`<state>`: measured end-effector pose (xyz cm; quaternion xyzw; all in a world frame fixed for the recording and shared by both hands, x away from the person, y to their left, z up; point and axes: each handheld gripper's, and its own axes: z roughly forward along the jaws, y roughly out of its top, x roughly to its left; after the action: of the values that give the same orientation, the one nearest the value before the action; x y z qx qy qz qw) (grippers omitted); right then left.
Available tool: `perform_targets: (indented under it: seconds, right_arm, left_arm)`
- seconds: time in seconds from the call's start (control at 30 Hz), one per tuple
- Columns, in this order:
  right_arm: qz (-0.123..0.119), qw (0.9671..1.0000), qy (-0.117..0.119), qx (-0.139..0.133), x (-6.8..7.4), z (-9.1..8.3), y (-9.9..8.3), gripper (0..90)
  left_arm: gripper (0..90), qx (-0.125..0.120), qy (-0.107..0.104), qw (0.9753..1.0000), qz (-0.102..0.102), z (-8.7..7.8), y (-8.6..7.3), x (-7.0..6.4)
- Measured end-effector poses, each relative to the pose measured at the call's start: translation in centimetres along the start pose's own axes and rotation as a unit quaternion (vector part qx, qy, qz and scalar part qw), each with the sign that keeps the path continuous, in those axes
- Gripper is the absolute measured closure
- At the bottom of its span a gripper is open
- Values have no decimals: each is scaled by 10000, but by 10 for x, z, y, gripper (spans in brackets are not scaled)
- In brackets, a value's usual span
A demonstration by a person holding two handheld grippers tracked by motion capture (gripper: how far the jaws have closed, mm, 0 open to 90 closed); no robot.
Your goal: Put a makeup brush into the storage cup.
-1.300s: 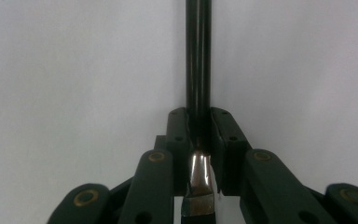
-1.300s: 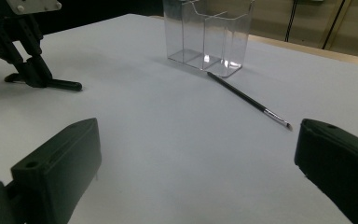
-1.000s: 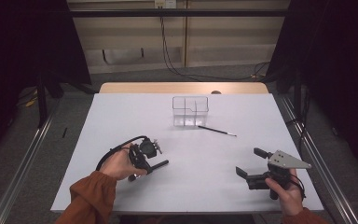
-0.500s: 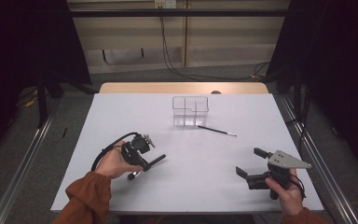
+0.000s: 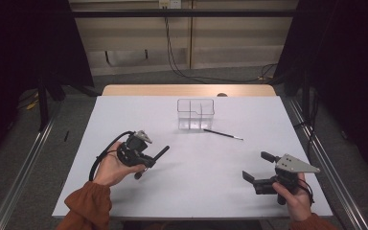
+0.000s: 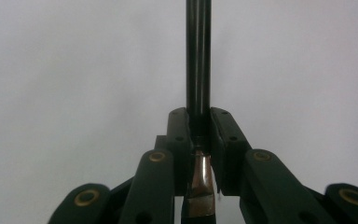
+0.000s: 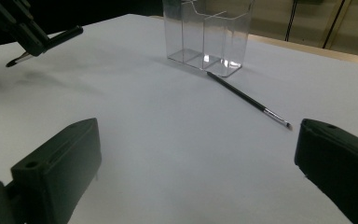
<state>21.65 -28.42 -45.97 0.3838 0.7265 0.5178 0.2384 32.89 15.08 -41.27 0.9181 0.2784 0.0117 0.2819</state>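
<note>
My left claw (image 5: pixel 151 160) was clamped on a dark brush (image 6: pixel 198 70), lifted off the worktop (image 5: pixel 124 115). The right claw (image 5: pixel 258 167) gaped wide, holding nothing. I judged it best to tip the brush upright over the clear organiser (image 5: pixel 196 114) before lowering.

tbl (image 5: pixel 139 115): white top, wood edge at far side | clear divided box (image 5: pixel 196 114) stands upright, far-centre, compartments look empty | thin blk brush (image 5: pixel 223 134) lies flat just R of box's near corner, one end close to box, bristle tip pointing away, to R
</note>
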Motion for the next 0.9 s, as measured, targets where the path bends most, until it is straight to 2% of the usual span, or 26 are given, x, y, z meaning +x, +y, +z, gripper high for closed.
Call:
perform_targets:
  seconds: [0.03, 0.1, 0.13, 0.17, 0.2, 0.27, 0.33, 0.37, 0.4, 0.43, 0.47, 0.53, 0.6, 0.63, 0.73, 0.87, 0.9]
  right_arm:
    - [-1, 10000, -3, 0, 0, 0, 0, 3]
    - [-3, 10000, 9, -9, 0, 0, 0, 3]
    - [3, 10000, 12, -11, 1, 0, 0, 3]
    - [3, 10000, 12, -11, 1, 0, 0, 3]
    - [-1, 10000, 2, -6, 0, 0, 0, 3]
    - [-1, 10000, -7, -5, 0, 0, 0, 3]
    - [-1, 10000, -10, -3, 0, 0, 0, 3]
    - [5, 10000, -3, -1, 0, 0, 0, 3]
    - [7, 10000, -6, 0, 0, 0, 0, 3]
    - [7, 10000, -6, 0, 0, 0, 0, 3]
    - [0, 10000, 1, -1, 1, 0, 0, 3]
    - [8, 10000, 6, -1, 1, 0, 0, 3]
    - [3, 10000, 0, -10, 0, 0, 0, 3]
    - [2, 10000, -3, -15, 0, 0, 0, 3]
    - [4, 10000, 16, -18, 1, 0, 0, 3]
    - [5, 10000, 27, -24, 1, 0, 1, 3]
    - [4, 10000, 27, -24, 1, 0, 1, 3]
  left_arm:
    - [790, -162, 28, 9999, -8, -3, -1, -1]
    - [790, -323, -30, 9995, -50, -5, -2, -2]
    - [790, -470, 28, 9988, -112, -7, -4, -2]
    - [790, -470, 28, 9988, -112, -7, -4, -2]
    - [790, -549, 114, 9983, -153, -8, -6, -2]
    - [790, -701, 284, 9969, -230, -7, -10, -2]
    - [790, -1022, 265, 9938, -360, -6, -16, -3]
    - [790, -1149, 299, 9924, -325, -7, -18, -3]
    - [790, -1149, 299, 9924, -325, -7, -18, -3]
    - [790, -1343, 232, 9900, -366, -9, -19, -4]
    - [790, -1425, 207, 9890, -336, -10, -20, -3]
    - [790, -1675, 124, 9850, -382, -14, -21, -3]
    - [790, -1769, 52, 9838, -289, -16, -20, -3]
    - [790, -1791, 9, 9833, -325, -16, -19, -3]
    - [790, -1872, -83, 9819, -258, -12, -17, -5]
    - [790, -2158, -310, 9758, -189, -10, -14, -10]
    - [790, -2223, -354, 9741, -224, -10, -13, -11]
